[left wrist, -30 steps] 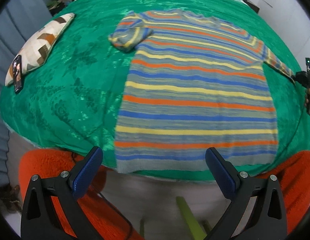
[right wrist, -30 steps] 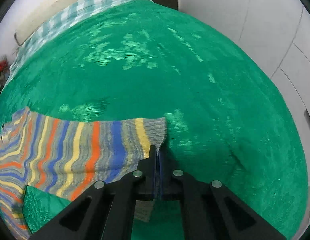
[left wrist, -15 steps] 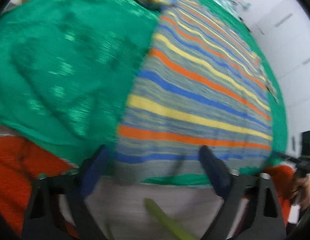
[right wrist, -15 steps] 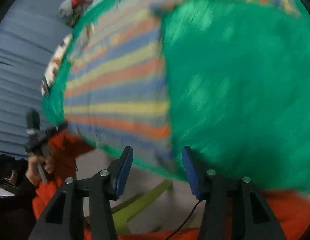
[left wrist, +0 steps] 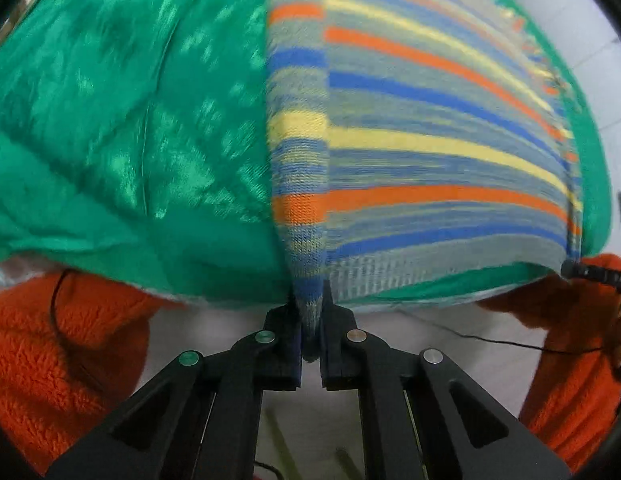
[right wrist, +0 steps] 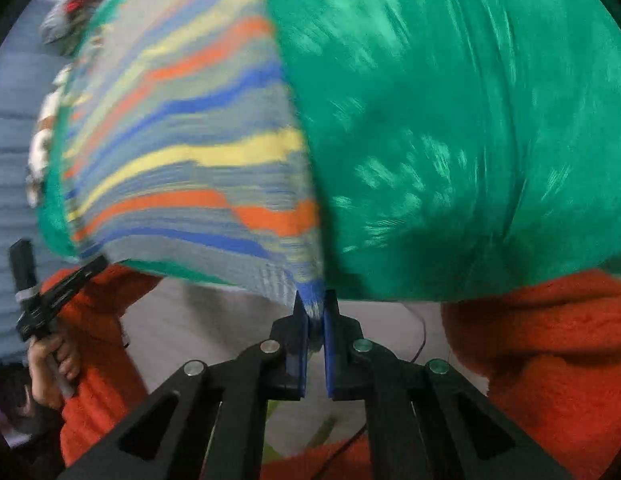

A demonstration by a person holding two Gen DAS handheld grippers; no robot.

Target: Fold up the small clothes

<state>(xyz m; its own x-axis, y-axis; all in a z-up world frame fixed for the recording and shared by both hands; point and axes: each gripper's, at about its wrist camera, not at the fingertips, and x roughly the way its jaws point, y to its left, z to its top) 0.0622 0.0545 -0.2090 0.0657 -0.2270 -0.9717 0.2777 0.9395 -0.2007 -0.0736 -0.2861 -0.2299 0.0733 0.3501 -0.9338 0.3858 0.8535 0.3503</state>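
Observation:
A striped knit sweater (left wrist: 410, 128), grey with blue, yellow and orange bands, lies flat on a green bedspread (left wrist: 122, 120). My left gripper (left wrist: 310, 320) is shut on the sweater's bottom left hem corner at the bed's near edge. My right gripper (right wrist: 316, 316) is shut on the sweater (right wrist: 182, 148) at its bottom right hem corner. Each gripper shows at the far side of the other's view: the right one (left wrist: 590, 272) and the left one (right wrist: 58, 284). The sleeves are out of view.
The green bedspread (right wrist: 450, 120) covers the bed to either side of the sweater. The person's orange fleece sleeves (left wrist: 62, 360) (right wrist: 550, 340) sit below the bed edge. A patterned pillow (right wrist: 42, 140) lies at the far left of the right view.
The right gripper let go of the sleeve cuff, opened, moved to the hem and shut on its right corner. The left gripper, open a second ago, moved in and shut on the left corner.

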